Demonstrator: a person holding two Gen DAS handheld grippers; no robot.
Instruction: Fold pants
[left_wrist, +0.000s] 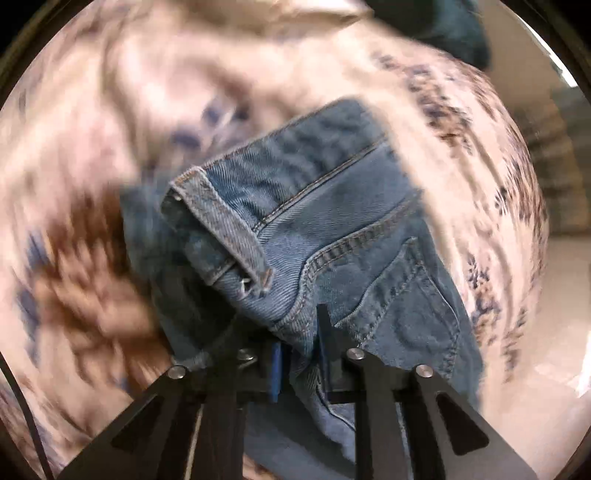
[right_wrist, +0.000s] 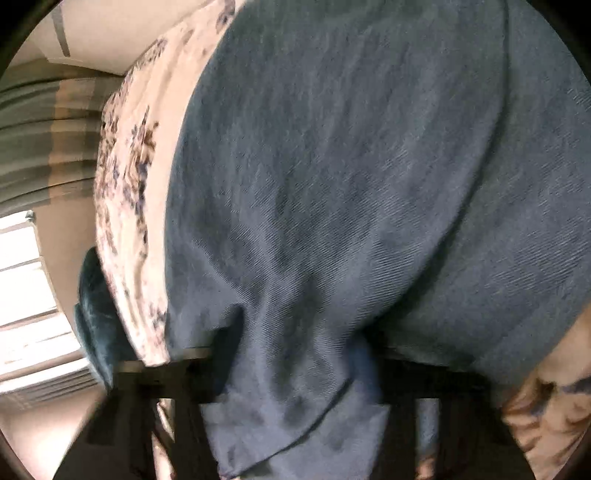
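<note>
Left gripper (left_wrist: 299, 354) pinching jeans (left_wrist: 314, 221), floral bedspread (left_wrist: 92, 147)

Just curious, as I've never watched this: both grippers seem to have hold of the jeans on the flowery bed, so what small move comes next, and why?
Probably lift both together. The left hand-held gripper pinches the jeans near the waistband and pocket, the right hand-held gripper a bunched fold, so raising them off the floral bedspread should let the denim hang straight for folding.
</note>
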